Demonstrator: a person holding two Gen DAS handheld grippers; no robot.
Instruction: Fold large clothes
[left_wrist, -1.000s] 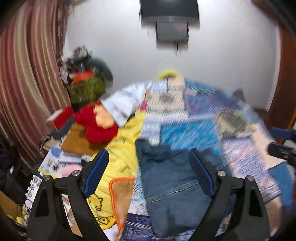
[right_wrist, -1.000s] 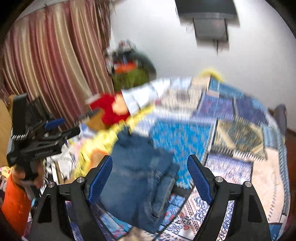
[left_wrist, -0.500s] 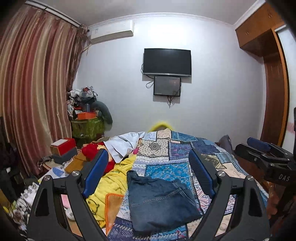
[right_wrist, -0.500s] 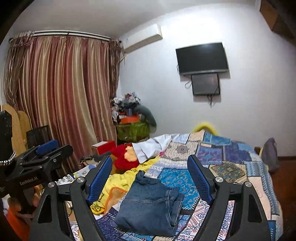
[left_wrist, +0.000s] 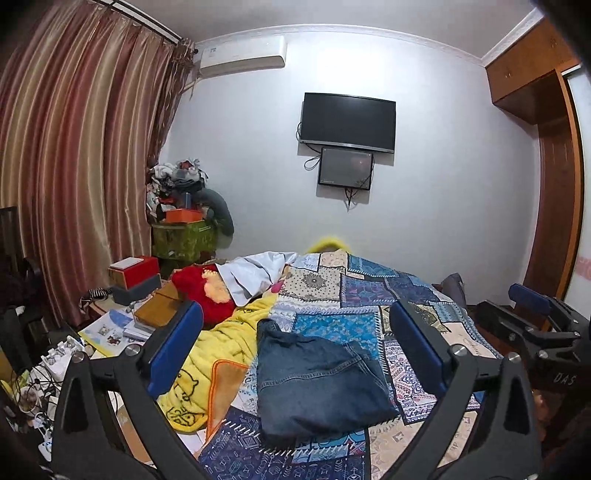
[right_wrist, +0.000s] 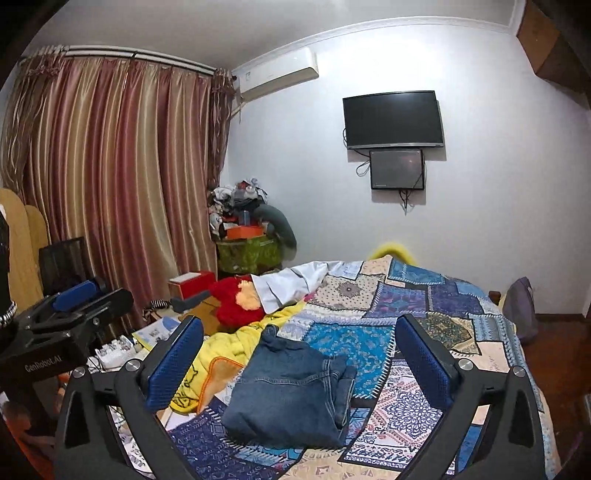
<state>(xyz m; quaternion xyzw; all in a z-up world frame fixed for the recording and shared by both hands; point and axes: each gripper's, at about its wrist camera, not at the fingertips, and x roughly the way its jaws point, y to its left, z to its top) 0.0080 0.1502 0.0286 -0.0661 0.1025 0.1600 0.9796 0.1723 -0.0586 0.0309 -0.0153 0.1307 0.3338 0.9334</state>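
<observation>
Folded blue jeans (left_wrist: 317, 384) lie in a compact bundle on the patchwork bedspread (left_wrist: 369, 291); they also show in the right wrist view (right_wrist: 291, 391). My left gripper (left_wrist: 295, 354) is open and empty, held back above the near edge of the bed, apart from the jeans. My right gripper (right_wrist: 299, 362) is open and empty, also raised and clear of the jeans. Each gripper shows at the edge of the other's view: the right one (left_wrist: 532, 325), the left one (right_wrist: 70, 302).
A yellow blanket (left_wrist: 225, 343), a red plush toy (left_wrist: 207, 291) and a white garment (left_wrist: 255, 271) lie at the bed's left side. A cluttered side table (left_wrist: 122, 314) and curtains (left_wrist: 74, 166) stand left. A TV (left_wrist: 347, 122) hangs on the far wall.
Both grippers have pulled up and back from the jeans, from close over them to a level view of the room. The jeans stay folded on the bed.
</observation>
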